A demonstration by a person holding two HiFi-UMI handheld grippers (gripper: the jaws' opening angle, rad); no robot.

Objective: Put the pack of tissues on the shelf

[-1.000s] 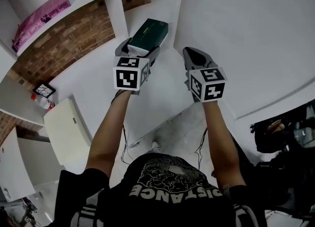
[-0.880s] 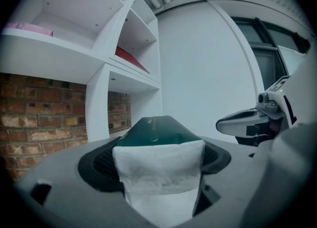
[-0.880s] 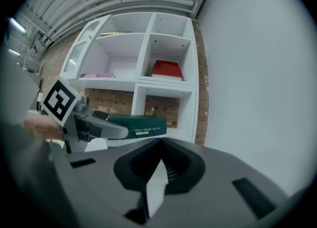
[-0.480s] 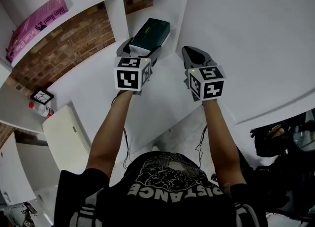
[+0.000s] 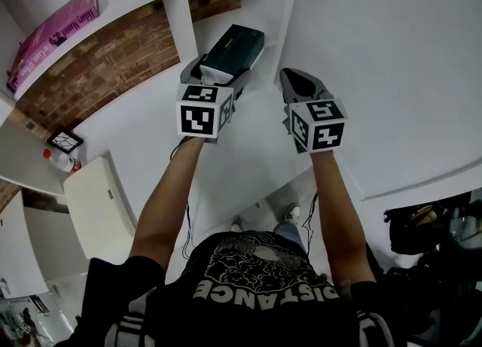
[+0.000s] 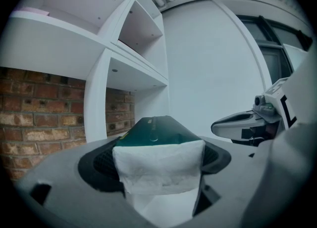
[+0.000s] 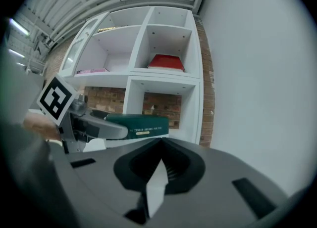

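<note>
One pack of tissues (image 5: 235, 44) | clamped in left hand-held gripper (image 5: 219, 74)

ahead: shelf bay (image 7: 171, 104) open | left: divider (image 7: 133, 98) | right: wall (image 7: 257, 73), seemingly close

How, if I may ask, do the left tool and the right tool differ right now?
The left tool grips the green pack of tissues; the right tool holds nothing. The left tool's jaws stand wide apart around it; the right tool's jaws are closed together. Both carry a marker cube and point toward the shelf.
</note>
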